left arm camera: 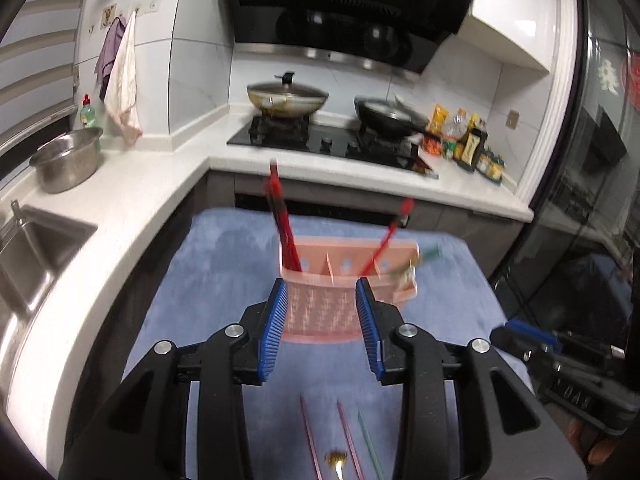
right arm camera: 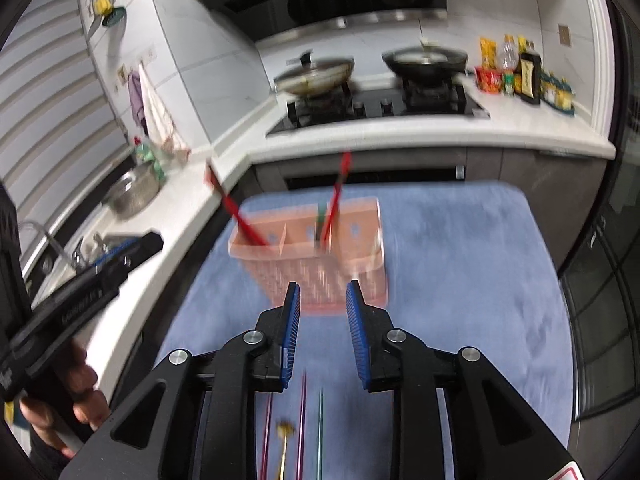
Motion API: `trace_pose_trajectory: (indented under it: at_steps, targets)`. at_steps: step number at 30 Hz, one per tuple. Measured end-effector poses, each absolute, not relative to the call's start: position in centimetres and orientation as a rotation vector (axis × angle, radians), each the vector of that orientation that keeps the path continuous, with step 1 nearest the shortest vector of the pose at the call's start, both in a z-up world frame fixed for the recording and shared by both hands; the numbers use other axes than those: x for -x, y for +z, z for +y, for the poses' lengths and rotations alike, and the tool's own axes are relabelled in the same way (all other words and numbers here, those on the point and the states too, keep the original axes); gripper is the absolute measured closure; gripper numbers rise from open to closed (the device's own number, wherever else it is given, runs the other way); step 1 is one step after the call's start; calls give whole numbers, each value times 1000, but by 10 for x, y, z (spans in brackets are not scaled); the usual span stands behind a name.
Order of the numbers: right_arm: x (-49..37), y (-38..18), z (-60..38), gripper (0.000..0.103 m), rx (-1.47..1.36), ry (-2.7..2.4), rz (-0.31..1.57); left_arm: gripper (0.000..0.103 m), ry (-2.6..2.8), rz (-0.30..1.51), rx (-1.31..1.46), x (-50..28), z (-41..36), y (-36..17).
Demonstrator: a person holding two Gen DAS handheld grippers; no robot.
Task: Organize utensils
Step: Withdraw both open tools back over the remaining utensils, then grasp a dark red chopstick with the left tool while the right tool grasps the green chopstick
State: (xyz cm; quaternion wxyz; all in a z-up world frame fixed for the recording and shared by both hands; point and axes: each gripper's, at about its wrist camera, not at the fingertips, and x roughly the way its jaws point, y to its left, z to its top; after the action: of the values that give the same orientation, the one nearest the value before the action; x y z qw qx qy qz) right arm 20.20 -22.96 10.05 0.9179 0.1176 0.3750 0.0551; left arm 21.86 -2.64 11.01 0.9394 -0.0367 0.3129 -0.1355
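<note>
The left gripper (left arm camera: 322, 312) had its blue pads (left arm camera: 274, 332) moderately apart with nothing pinched; the holder only showed through the gap beyond them. The right gripper (right arm camera: 323, 312) stood narrower, also empty.

Below the fingers, at the bottom centre of both views, loose chopsticks lay on the blue cloth (left arm camera: 224, 248): two pinkish-purple chopsticks (left arm camera: 310, 436), a green chopstick (left arm camera: 370, 446) and a gold-tipped piece (right arm camera: 285, 432) too blurred to name. Above the fingers, mid-frame, stood the pink slotted holder (left arm camera: 320, 312), with red chopsticks (left arm camera: 282, 224) leaning in its left compartment and another red one (left arm camera: 386, 240) further right.

The chopsticks looked light, stiff and probably slick; lying flat on soft pile, each would best be pinched near mid-length so it lifts level. The holder seemed light plastic, apt to tip.
</note>
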Motion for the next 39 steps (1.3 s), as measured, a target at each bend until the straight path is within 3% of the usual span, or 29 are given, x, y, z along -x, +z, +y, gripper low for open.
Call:
trace_pose_trajectory:
  at_steps: [15,39]
  targets:
    - [-58,-37,-204,78,-236,87,985,67,-277,886,46,-109,-15,-5]
    - [-30,-99,-161,86,-142,126,1072,67,-264,1029,7,-64,-17,-80]
